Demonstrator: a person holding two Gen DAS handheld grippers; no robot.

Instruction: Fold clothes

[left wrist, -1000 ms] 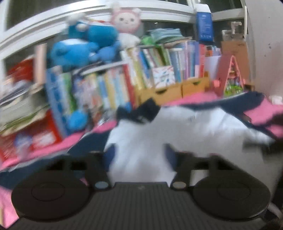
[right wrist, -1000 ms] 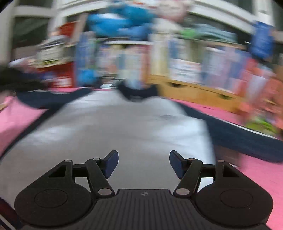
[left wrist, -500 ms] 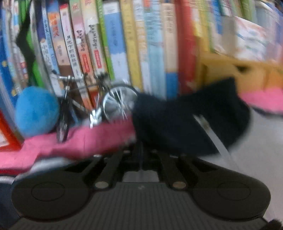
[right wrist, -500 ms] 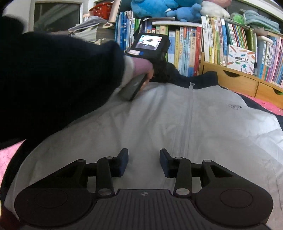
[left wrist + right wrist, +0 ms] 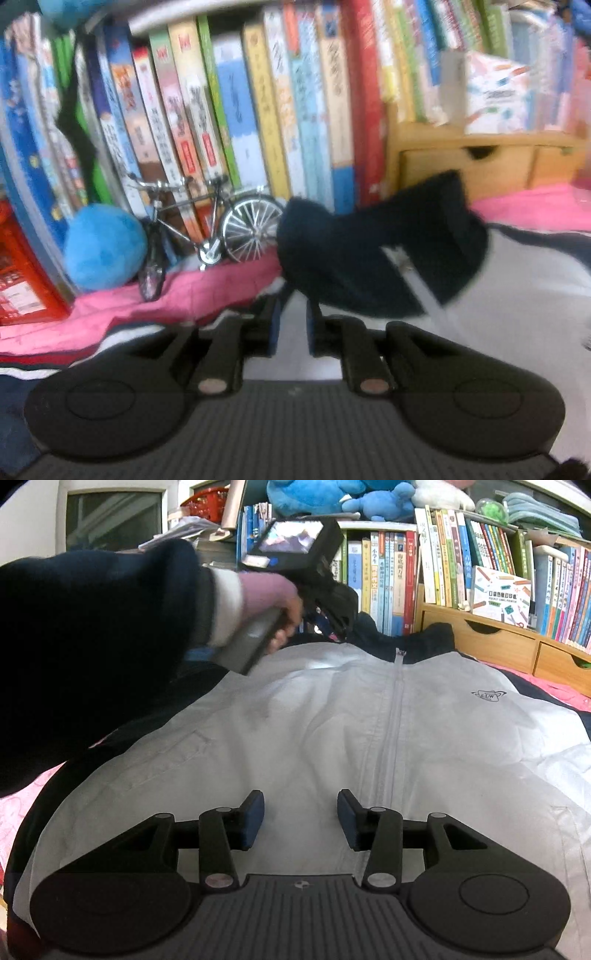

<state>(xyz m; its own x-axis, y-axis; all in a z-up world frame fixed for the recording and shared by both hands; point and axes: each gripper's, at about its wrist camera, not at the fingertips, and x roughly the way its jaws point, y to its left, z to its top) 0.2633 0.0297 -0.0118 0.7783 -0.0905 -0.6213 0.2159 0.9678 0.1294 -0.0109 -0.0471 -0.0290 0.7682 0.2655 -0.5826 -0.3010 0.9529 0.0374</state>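
While the left gripper (image 5: 291, 325) tilts down at the far collar (image 5: 369, 258), jaws opening w/ a narrow gap, the right gripper (image 5: 301, 819) hovers half-open over the jacket (image 5: 314, 731); pink bedding (image 5: 177, 295), bookshelf (image 5: 258, 103) behind.

Smooth cloth, matt plastic, glossy paper

The jacket (image 5: 332, 716) is smooth, faintly shiny white cloth; gripper bodies are ribbed matt plastic; book spines (image 5: 258, 110) glossy paper; drawers (image 5: 498, 642) bare wood; toy bicycle (image 5: 207, 229) bright metal.
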